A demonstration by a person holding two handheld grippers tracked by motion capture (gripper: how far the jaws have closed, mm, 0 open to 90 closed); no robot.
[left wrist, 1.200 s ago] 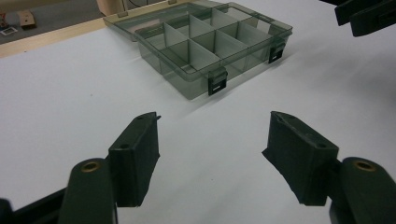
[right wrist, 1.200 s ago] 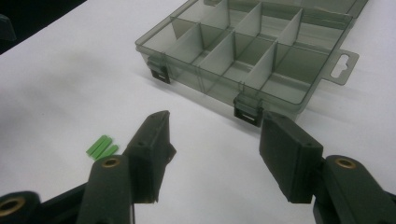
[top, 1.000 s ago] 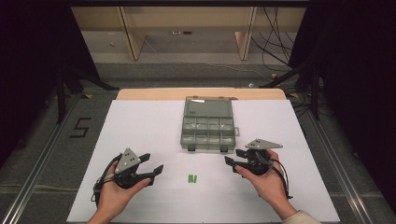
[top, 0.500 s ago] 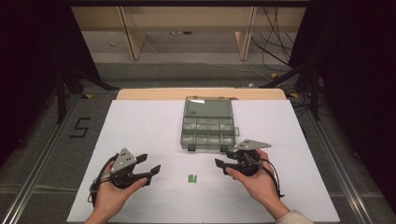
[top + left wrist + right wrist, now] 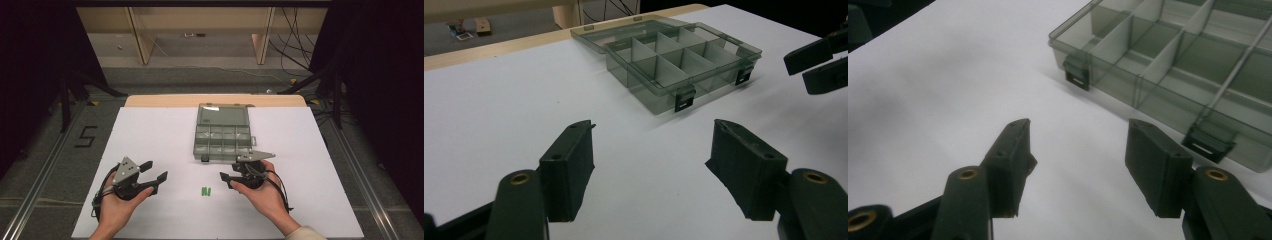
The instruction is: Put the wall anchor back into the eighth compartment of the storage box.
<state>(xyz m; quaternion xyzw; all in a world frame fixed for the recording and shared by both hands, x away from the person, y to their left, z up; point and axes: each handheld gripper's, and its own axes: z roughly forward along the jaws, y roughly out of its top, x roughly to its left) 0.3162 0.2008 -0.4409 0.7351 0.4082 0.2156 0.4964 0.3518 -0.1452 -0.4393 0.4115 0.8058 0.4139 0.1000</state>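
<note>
While both claws (image 5: pixel 156 170) (image 5: pixel 228 175) gape unladen, the lidded organizer box (image 5: pixel 222 134) lies open; compartments seemingly bare.

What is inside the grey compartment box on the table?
The compartment box stands open, its lid laid back flat. Its compartments, divided by thin walls, look empty in both gripper views. The corners behind the near wall and latches are partly hidden.

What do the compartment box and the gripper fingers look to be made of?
The compartment box looks like smoke-tinted clear plastic with a glossy finish: the dividers and table show through its walls, and its latches are dark. The left gripper's fingers look like matte dark moulded or printed plastic, with dull faces and brass-coloured inserts; the exact plastic can't be told.
</note>
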